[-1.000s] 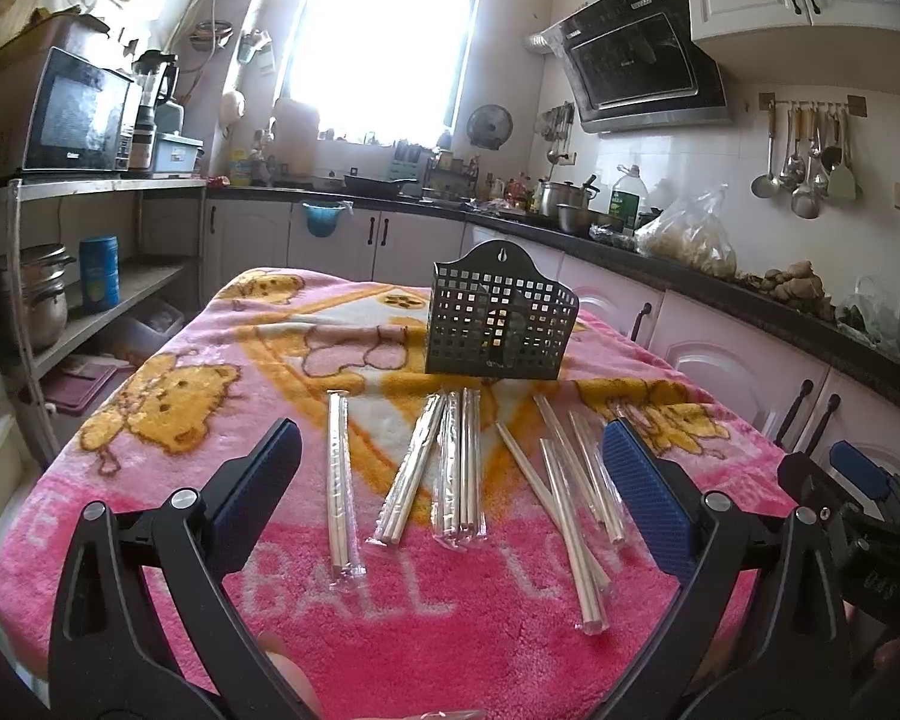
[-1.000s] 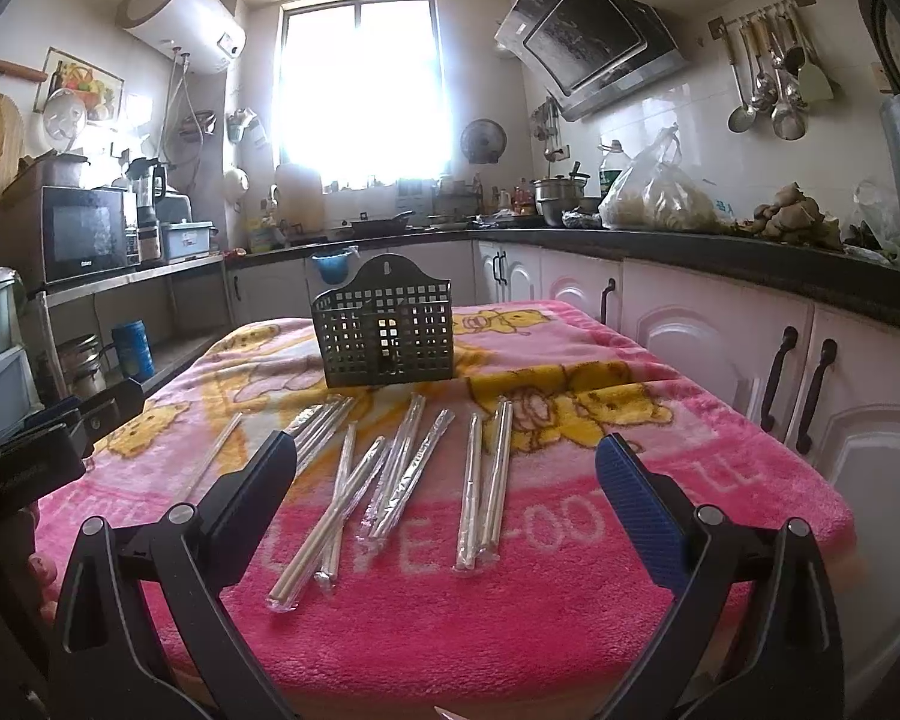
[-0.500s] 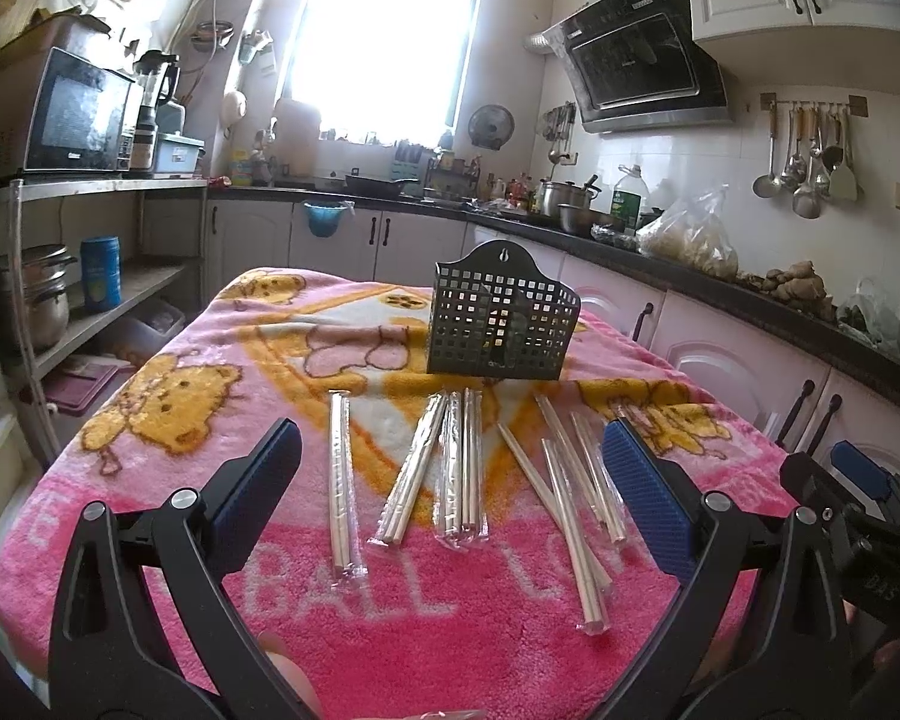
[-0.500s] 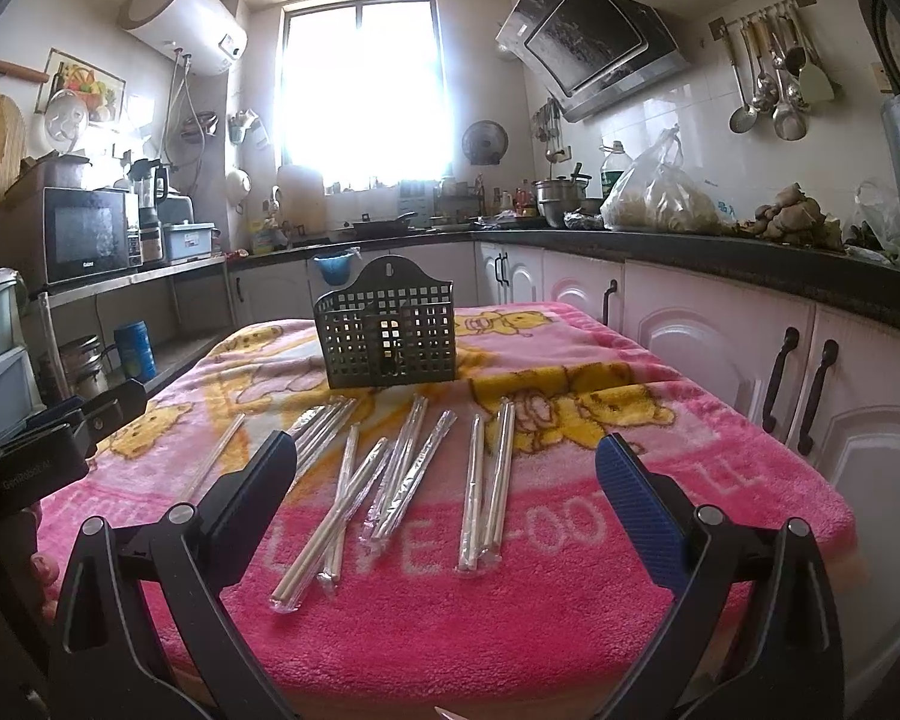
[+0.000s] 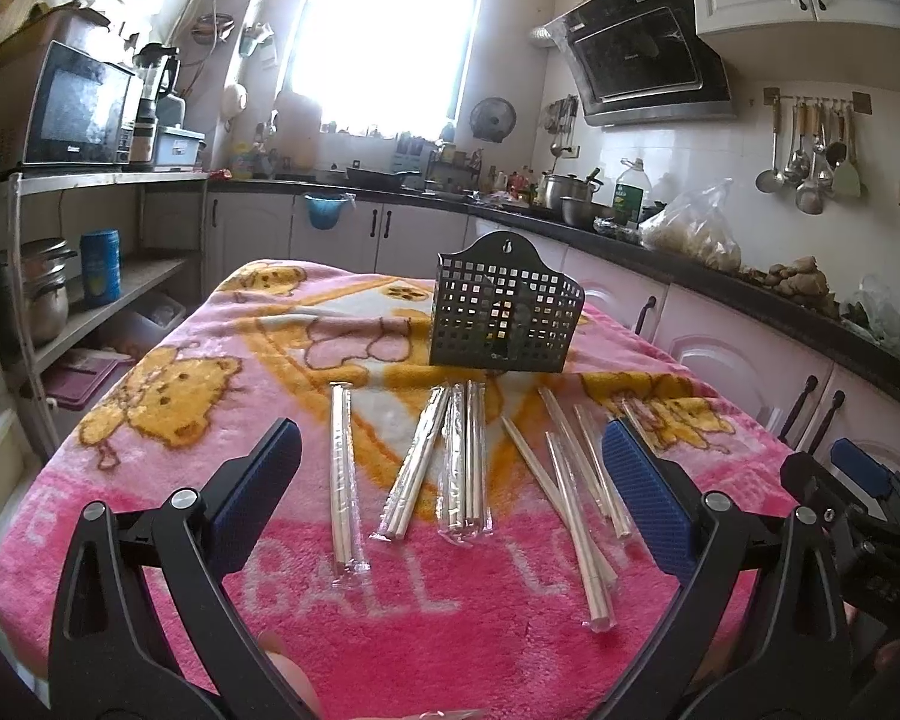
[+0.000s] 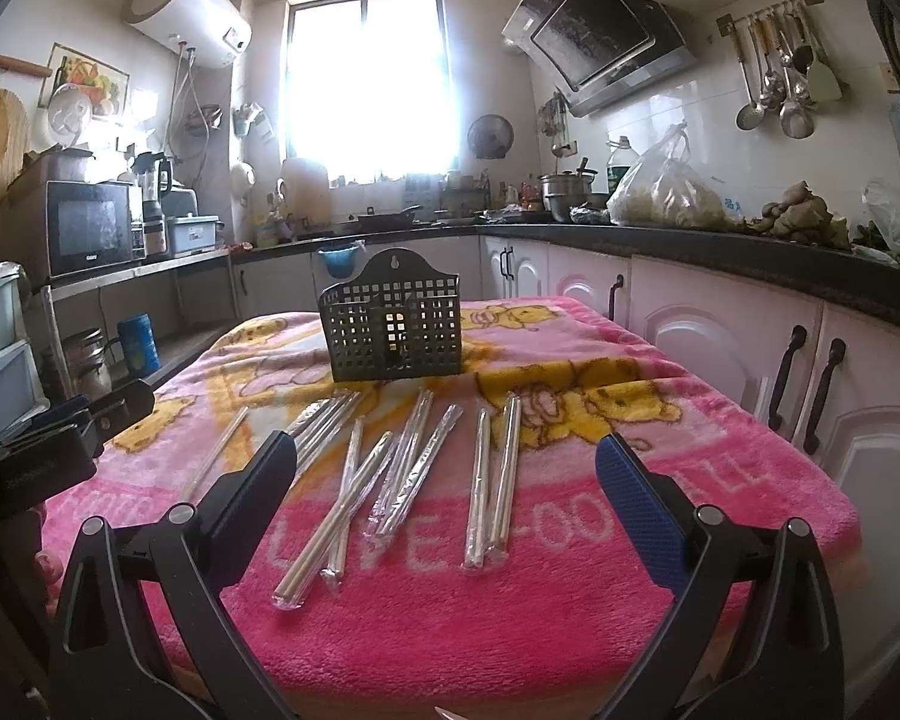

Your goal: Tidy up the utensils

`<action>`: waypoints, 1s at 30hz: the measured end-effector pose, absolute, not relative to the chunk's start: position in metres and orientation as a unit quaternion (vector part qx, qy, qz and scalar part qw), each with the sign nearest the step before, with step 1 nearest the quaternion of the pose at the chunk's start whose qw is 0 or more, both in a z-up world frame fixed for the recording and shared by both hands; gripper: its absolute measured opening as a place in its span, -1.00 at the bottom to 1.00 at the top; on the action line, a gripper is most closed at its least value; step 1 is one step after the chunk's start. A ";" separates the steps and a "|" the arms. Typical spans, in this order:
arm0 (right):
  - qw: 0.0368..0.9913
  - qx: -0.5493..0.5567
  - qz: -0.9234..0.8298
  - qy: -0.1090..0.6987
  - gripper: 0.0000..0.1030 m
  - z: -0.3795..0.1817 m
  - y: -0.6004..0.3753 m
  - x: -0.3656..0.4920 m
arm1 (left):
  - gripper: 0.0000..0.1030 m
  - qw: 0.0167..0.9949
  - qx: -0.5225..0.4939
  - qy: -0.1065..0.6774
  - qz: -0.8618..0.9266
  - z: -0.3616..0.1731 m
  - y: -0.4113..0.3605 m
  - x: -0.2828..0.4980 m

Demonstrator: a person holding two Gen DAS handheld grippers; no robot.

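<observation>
Pink blanket (image 5: 150, 546) covers the table; black mesh basket (image 5: 506, 322) stands upright toward the far end. Before it lie chopsticks (image 5: 465, 456), seemingly in clear sleeves, fanned loosely. Left gripper (image 5: 450, 480) and right gripper (image 6: 447, 480) hover near, spread wide, holding nothing.

A black plastic basket (image 5: 506, 324) with a square-holed grid wall and a raised back with a hanging hole stands upright at 12 o'clock on the pink blanket-covered surface (image 5: 390, 630). Before it, pairs of pale chopsticks (image 5: 465, 456) sealed in clear sleeves lie flat, fanned lengthwise toward the basket. One pair (image 5: 341, 474) lies apart at 10 o'clock; several at 2 o'clock (image 5: 576, 504) cross and overlap.
</observation>
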State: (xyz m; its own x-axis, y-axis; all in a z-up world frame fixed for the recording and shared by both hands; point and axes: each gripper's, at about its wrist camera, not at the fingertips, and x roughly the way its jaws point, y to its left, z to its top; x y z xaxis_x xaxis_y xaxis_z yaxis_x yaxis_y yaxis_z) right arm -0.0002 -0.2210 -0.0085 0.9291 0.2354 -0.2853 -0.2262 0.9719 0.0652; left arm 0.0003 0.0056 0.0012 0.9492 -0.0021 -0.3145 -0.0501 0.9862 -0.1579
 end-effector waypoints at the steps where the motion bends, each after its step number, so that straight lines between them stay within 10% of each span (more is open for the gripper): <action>1: 0.982 0.015 0.119 0.149 0.88 -0.009 -0.220 0.001 | 0.78 0.984 -0.083 0.159 0.013 0.001 0.007 0.000; 30: 0.935 -0.021 0.226 0.272 0.88 -0.013 -0.157 0.083 | 0.78 0.963 -0.134 0.227 0.063 -0.004 0.084 0.046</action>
State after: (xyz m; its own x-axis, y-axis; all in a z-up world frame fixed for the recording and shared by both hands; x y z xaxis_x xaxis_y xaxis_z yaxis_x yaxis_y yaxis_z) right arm 0.0830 -0.1565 -0.0134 0.7498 0.4118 -0.5180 -0.4348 0.8966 0.0834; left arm 0.0460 0.0837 -0.0044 0.8888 0.0608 -0.4542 -0.1824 0.9562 -0.2289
